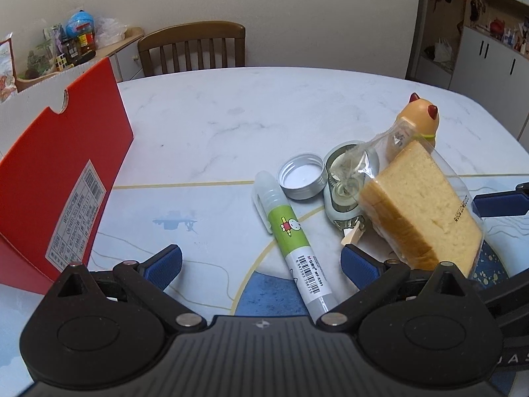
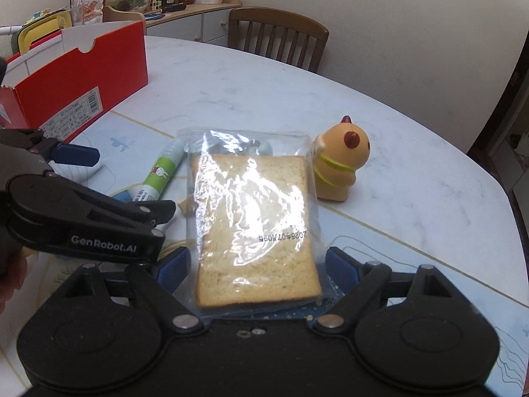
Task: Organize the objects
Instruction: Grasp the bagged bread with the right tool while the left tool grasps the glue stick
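Room: I'm looking across a pale marble-patterned table (image 1: pixel 264 106) with a wooden chair (image 1: pixel 191 49) behind it and a cluttered sideboard along the wall.
Box: a red box (image 1: pixel 62 172) stands open at the table's left; I judge it to be where the loose items are meant to go.
Clutter: a green-labelled glue stick (image 1: pixel 291 235) lies flat, a metal lid (image 1: pixel 301 178) sits open side up just beside it, a glass jar (image 1: pixel 344 182) lies partly under the bag, and a tan animal figurine (image 2: pixel 340 162) stands upright beyond.
Bread: the bagged bread slice (image 2: pixel 254 228) leans tilted over the jar, its near edge towards me; thick, pale-crumbed, browned crust, in crinkled clear plastic with a printed date. It should be soft and slippery.
Right gripper (image 2: pixel 258 264): jaws spread wide, one on each side of the bag's near end; I see no pad pressing on it, so nothing is held.
Left gripper (image 1: pixel 261 261): jaws wide apart, straddling the glue stick's lower end without gripping it.
Reasoning: I read both tools as lined up over separate items, so each can close on its own piece.
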